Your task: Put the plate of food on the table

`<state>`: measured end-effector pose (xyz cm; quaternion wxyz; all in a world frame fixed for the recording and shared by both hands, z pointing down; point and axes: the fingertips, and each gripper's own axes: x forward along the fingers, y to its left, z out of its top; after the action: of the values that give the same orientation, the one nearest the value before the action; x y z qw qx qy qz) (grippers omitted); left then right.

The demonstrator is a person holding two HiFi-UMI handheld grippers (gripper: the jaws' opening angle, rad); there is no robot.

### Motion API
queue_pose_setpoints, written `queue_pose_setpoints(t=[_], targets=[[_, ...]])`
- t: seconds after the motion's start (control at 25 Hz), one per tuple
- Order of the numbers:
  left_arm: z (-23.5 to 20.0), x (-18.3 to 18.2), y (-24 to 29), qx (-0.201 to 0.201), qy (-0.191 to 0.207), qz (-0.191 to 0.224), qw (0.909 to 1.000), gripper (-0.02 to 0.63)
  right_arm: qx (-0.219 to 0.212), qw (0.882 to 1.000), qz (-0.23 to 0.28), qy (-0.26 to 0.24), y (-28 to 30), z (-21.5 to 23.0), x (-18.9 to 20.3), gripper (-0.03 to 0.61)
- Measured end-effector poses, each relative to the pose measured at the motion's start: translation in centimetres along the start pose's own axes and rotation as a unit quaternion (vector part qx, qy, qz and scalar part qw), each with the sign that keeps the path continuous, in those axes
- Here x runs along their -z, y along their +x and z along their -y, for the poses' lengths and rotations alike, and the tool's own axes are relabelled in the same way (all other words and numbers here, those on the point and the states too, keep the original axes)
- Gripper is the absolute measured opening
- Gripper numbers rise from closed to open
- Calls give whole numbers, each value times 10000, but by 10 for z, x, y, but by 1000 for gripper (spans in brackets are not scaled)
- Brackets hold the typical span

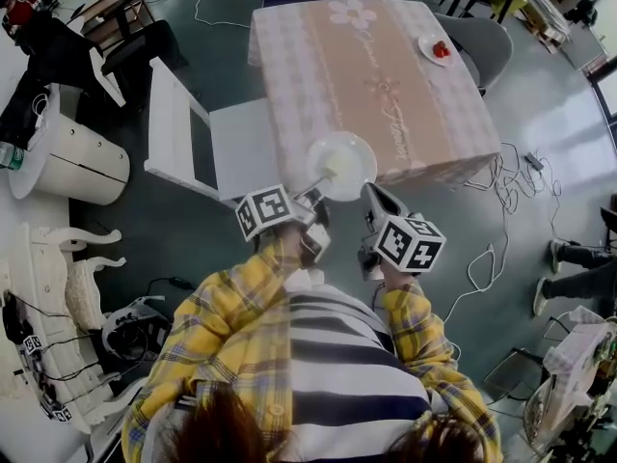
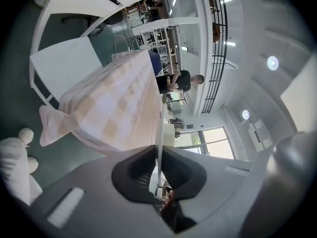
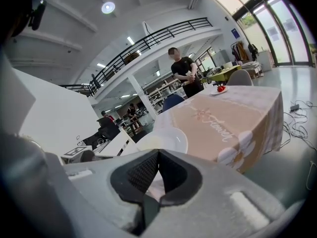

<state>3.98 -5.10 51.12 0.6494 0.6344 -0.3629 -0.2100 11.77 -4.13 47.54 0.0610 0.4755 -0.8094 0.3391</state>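
Carrying: white plate [image 1: 343, 162] with pale food on it, held in the air at the table's 6 o'clock edge, at 12 o'clock from the person.
Left gripper [image 1: 310, 193]: clenched on the plate's rim at about its 7 o'clock. Its own view shows the rim edge-on between the pads, so this grip looks to bear the load.
Right gripper [image 1: 374, 199]: jaws drawn together with nothing seen clamped. The tips sit just beside the rim at 4 o'clock, likely there to steady the plate level.
Table [image 1: 366, 75]: pink cloth, near half bare. A small dish [image 1: 436, 50] with red food sits toward its 2 o'clock corner, well apart.
Chair [image 1: 193, 133]: white, at the table's 9 o'clock, off the path.
Stage: judged mid-carry, plate not yet set down.
Next: bring it over bare cloth, lower it flat, then let go.
Risk: a one-sided rim pinch may let the plate tip and the food slide.
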Motion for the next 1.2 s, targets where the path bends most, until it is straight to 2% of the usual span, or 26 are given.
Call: queue_pose_setpoints(t=[0.36,0.76,1.2], targets=[[-4,-30,43,-12,-164,-144,9998,11,158,9999,-43,20,43,20,-24,-3],[-1,-80,104,-12,-188,-474,9987,11,433,9989,-133,105,108,46,-63,-3],[-2,-135,147,-11,-213,-591,9980,11,693,9971,-162,259,160,64,-88,-3]])
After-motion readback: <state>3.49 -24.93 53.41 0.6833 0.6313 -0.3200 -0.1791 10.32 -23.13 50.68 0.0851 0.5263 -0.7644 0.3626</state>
